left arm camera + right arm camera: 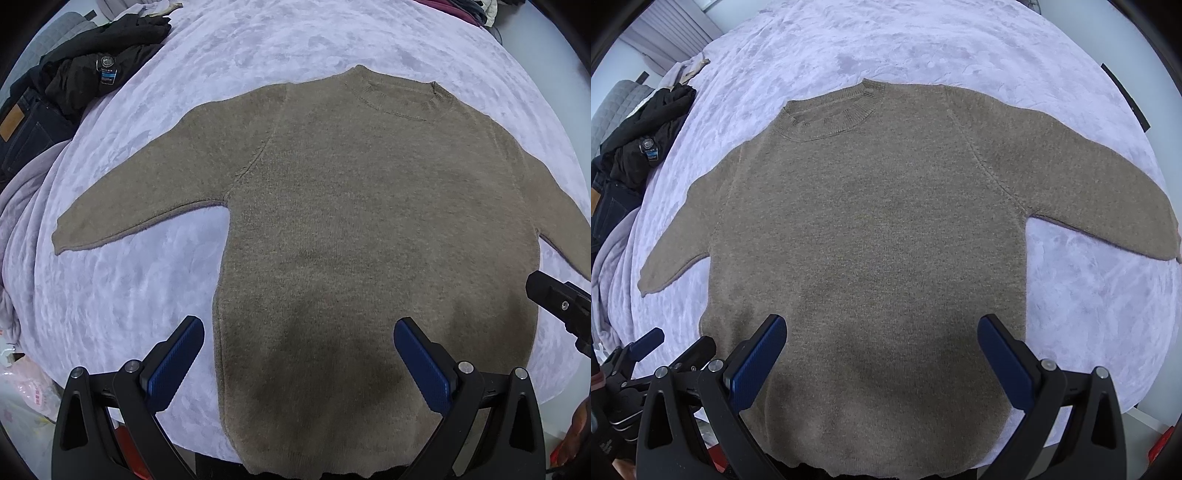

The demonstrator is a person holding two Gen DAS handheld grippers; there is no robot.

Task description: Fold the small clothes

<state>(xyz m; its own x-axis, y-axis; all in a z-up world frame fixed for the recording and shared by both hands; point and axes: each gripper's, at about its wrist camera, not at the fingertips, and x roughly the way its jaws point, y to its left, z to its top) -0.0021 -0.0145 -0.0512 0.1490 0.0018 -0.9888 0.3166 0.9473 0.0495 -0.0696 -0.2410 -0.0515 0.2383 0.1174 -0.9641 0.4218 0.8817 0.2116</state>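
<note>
- Left gripper [299, 332] hung above the sweater's hem, its blue pads spread wide, holding nothing.
- Right gripper [882, 330] did likewise, fingers apart and empty.
- Sweater [369, 221] lay flat on the blanket [258, 44], sleeves out, collar far.
- Dark clothes [85, 74] sat piled at the blanket's left edge.
</note>
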